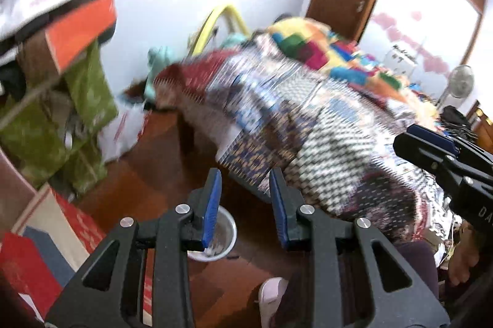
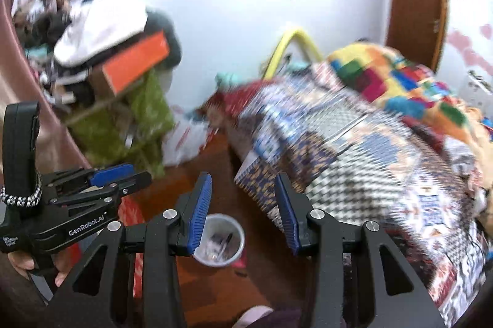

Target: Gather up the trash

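Observation:
A small white bin (image 1: 226,231) with scraps inside stands on the wooden floor, low in both wrist views (image 2: 220,240). My left gripper (image 1: 246,177) hangs above it, blue pads apart with nothing between them. My right gripper (image 2: 242,178) is also open and empty, with the bin showing through the gap between its fingers. Each gripper shows in the other's view: the right one (image 1: 409,140) at the right edge, the left one (image 2: 132,174) at the left, held by a hand. Both pictures are blurred by motion.
A bed (image 1: 323,118) under patterned blankets fills the right side. Against the wall at left, a cluttered pile holds a green bag (image 1: 89,87) and an orange box (image 1: 80,32). A white plastic bag (image 2: 185,140) lies on the floor. Red cartons (image 1: 27,266) sit at lower left. A slippered foot (image 1: 271,294) is below.

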`<action>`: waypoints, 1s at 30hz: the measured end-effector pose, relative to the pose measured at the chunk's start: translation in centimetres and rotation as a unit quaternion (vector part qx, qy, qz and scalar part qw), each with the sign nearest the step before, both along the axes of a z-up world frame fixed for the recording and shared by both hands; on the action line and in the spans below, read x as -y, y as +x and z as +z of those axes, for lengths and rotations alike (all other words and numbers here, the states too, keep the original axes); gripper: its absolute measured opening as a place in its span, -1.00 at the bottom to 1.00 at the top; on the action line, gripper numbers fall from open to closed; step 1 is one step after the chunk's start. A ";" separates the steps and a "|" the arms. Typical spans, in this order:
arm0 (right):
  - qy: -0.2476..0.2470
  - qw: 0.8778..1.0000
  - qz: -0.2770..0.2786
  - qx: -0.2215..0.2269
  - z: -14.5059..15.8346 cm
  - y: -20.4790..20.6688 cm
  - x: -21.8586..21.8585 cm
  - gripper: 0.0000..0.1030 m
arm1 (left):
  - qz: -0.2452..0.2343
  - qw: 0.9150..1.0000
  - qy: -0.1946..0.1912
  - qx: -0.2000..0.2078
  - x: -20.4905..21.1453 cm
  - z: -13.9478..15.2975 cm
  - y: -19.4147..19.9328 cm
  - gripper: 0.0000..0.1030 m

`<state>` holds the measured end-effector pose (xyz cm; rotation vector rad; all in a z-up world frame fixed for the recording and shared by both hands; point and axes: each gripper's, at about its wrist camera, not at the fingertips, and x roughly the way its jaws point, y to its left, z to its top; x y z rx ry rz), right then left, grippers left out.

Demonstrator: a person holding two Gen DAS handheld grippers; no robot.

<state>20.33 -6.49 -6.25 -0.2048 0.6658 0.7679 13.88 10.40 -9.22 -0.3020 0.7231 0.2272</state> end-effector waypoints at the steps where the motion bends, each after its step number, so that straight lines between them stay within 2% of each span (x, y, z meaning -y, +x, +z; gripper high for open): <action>1: 0.007 1.000 -0.010 0.009 0.7 -0.4 0.8 -0.25 | -0.005 1.000 0.004 0.010 0.6 0.8 -0.4 -0.41; 5: 0.032 0.997 -0.059 0.047 2.8 -2.8 3.7 -0.25 | -0.028 0.998 0.016 0.059 2.9 4.1 -2.5 -0.41; 9: 0.050 0.988 -0.117 0.090 4.5 -5.9 6.1 -0.25 | -0.052 0.993 0.037 0.102 5.3 6.9 -4.8 -0.41; 14: 0.072 0.979 -0.159 0.106 5.3 -8.6 7.9 -0.24 | -0.089 0.984 0.049 0.144 7.5 8.9 -7.7 -0.30; 15: 0.073 0.977 -0.167 0.109 5.3 -8.9 8.0 -0.16 | -0.092 0.983 0.056 0.147 7.8 9.0 -8.2 -0.26; 16: 0.074 0.976 -0.173 0.111 5.3 -9.3 8.1 0.03 | -0.095 0.982 0.064 0.151 8.3 9.1 -8.6 -0.16; 17: 0.078 0.974 -0.179 0.112 5.4 -9.8 8.4 0.14 | -0.098 0.981 0.071 0.153 8.6 9.2 -9.0 -0.08; 18: 0.084 0.973 -0.186 0.112 5.4 -10.3 8.7 0.33 | -0.099 0.980 0.078 0.155 9.0 9.3 -9.5 0.15; 19: 0.090 0.971 -0.190 0.113 5.4 -10.9 9.0 0.42 | -0.101 0.979 0.081 0.158 9.1 9.3 -9.8 0.33; 21: 0.099 0.967 -0.204 0.120 5.5 -11.8 9.5 0.50 | -0.103 0.978 0.082 0.164 9.3 9.4 -10.6 0.49; 22: 0.098 0.964 -0.215 0.125 5.6 -12.1 9.7 0.67 | -0.103 0.977 0.084 0.166 9.3 9.4 -11.0 0.63; 23: 0.096 0.961 -0.224 0.127 5.7 -12.4 9.8 0.79 | -0.101 0.977 0.085 0.168 9.3 9.4 -11.3 0.70; 24: 0.092 0.957 -0.243 0.133 5.7 -12.7 10.0 0.99 | -0.099 0.976 0.087 0.172 9.3 9.5 -11.7 0.75; 27: 0.086 0.943 -0.283 0.151 5.8 -13.6 10.5 1.00 | -0.100 0.974 0.087 0.182 9.1 9.6 -12.7 0.76; 30: 0.078 0.939 -0.297 0.156 6.0 -13.8 10.6 1.00 | -0.100 0.974 0.082 0.186 8.9 9.4 -13.2 0.84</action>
